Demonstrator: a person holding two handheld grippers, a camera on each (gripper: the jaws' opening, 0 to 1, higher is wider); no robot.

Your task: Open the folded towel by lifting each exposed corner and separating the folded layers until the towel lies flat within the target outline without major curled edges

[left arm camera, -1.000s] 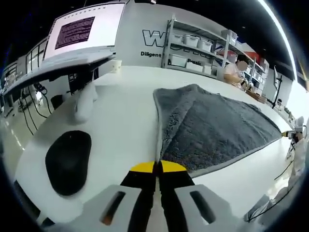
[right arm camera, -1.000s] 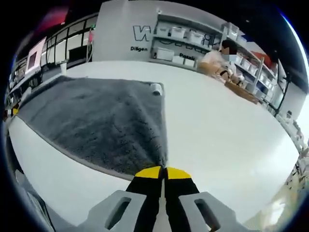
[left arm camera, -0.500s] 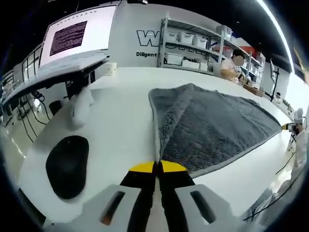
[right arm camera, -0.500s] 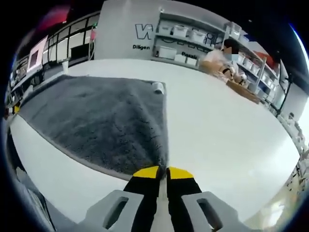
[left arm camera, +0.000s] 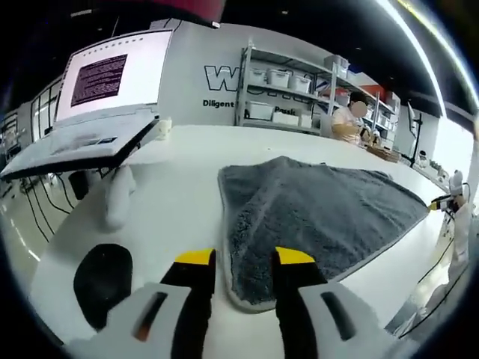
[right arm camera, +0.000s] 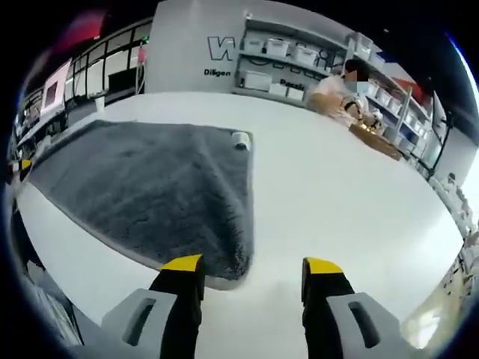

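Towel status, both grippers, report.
Left gripper open, right gripper open. Grey towel spread on white table, near corners between the jaws. Black pad beside it, clear.

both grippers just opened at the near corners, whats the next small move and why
Probably draw both grippers back and check the edges. The left gripper and right gripper stand open, and the grey towel lies spread on the white table, its near corners free between the jaws. In the left gripper view the towel humps along its left edge, so that side may need a smoothing pull.

bright overhead strip light [left arm camera: 419, 30] | fisheye edge warp | bkgd soft
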